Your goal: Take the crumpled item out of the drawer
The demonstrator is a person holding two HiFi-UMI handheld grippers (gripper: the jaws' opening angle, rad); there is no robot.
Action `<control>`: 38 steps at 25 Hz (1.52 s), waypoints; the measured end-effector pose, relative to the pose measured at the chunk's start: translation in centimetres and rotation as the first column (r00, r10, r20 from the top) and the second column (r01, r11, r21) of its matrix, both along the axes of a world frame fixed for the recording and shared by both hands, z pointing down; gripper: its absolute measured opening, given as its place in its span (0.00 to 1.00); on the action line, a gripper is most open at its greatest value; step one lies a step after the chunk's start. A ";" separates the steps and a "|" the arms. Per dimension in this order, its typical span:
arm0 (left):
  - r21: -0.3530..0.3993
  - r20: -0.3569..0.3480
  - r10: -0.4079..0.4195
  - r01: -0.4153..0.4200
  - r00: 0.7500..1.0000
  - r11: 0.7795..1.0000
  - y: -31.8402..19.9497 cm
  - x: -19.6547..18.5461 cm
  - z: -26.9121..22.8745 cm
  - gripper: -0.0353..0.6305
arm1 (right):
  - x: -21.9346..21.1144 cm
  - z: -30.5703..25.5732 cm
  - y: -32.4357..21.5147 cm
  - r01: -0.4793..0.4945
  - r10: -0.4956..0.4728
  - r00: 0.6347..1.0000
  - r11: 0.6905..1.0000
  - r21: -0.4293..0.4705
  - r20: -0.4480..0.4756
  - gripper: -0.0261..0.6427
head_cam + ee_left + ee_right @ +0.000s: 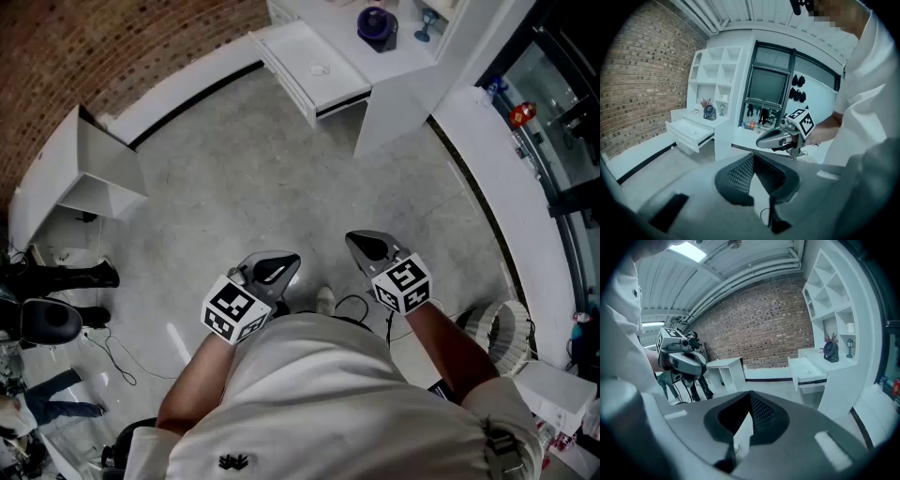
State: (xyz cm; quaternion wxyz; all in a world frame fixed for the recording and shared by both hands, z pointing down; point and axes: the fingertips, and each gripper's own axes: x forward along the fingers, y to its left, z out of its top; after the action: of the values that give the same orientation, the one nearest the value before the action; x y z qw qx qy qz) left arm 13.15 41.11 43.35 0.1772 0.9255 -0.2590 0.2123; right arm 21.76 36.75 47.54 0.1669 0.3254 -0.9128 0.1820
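A white drawer (314,67) stands pulled open from the desk unit at the far side of the room. A small pale crumpled item (320,69) lies in it, and it shows as a tiny spot in the left gripper view (692,132) and the right gripper view (807,372). Both grippers are held close to the person's body, far from the drawer. My left gripper (274,270) (753,157) is shut with nothing in it. My right gripper (368,247) (750,394) is also shut and empty. Each gripper sees the other beside it.
A dark round fan (377,25) sits on the desk above the drawer. A low white cabinet (94,173) stands at the left by the brick wall. A curved white counter (506,178) runs along the right. Cables (112,352) and dark gear lie at the lower left, a white basket (502,333) at the lower right.
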 end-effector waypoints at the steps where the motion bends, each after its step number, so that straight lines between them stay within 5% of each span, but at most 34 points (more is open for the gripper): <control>1: 0.004 0.002 -0.004 0.004 1.000 1.000 -0.2 0.1 0.1 0.06 | -0.1 0.1 -0.2 0.009 -0.009 1.000 1.000 0.003 -0.002 0.06; 13: -0.010 -0.036 -0.012 0.011 0.999 1.000 -4.8 -2.9 1.0 0.06 | -2.2 0.9 -5.0 -0.012 0.012 0.999 1.000 -0.011 0.037 0.06; 16: 0.001 -0.059 0.032 -0.032 0.998 0.999 -8.0 -4.2 1.0 0.06 | -3.2 1.1 -8.3 -0.058 0.058 0.998 0.998 -0.003 0.025 0.17; 30: 0.038 -0.071 0.237 -0.235 0.969 0.971 -26.0 -18.0 0.1 0.06 | -13.6 0.0 -26.7 -0.259 0.260 0.962 0.966 0.024 -0.085 0.25; 38: 0.031 -0.134 0.187 -0.185 0.973 0.982 -32.2 -22.8 0.0 0.06 | -16.0 -0.8 -34.3 -0.262 0.265 0.952 0.964 0.042 -0.155 0.25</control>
State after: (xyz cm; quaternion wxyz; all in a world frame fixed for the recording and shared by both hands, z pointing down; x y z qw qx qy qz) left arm -9.61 8.93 43.31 0.1652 0.9596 -0.1603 0.1618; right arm 5.76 2.42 46.77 0.2102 0.4595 -0.8467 0.1665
